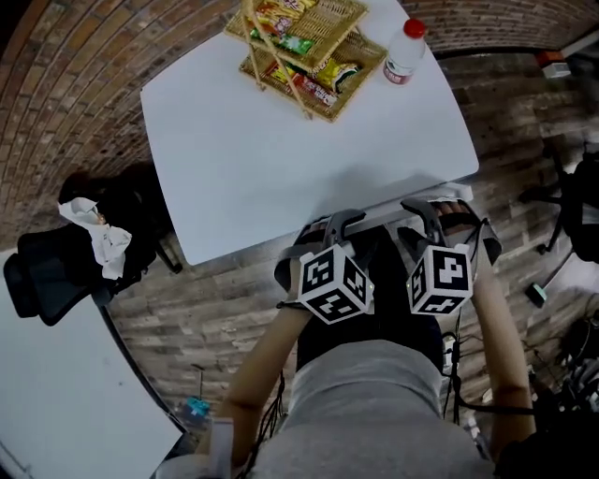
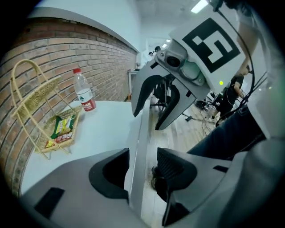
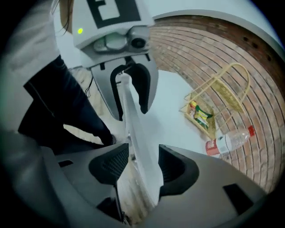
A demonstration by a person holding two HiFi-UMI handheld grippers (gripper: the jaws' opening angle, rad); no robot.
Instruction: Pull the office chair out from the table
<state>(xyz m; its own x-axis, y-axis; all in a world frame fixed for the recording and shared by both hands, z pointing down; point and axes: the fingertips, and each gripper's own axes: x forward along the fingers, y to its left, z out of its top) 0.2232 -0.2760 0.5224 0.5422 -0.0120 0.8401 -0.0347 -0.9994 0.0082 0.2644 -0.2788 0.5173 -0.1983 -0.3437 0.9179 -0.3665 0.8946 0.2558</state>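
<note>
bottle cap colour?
Red cap on the water bottle; it shows best in the head view.

No legible text anywhere.

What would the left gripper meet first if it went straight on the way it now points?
Most likely the near edge of the white table: it already stands between the open jaws of the left gripper, seemingly untouched. Depth is hard to judge.
</note>
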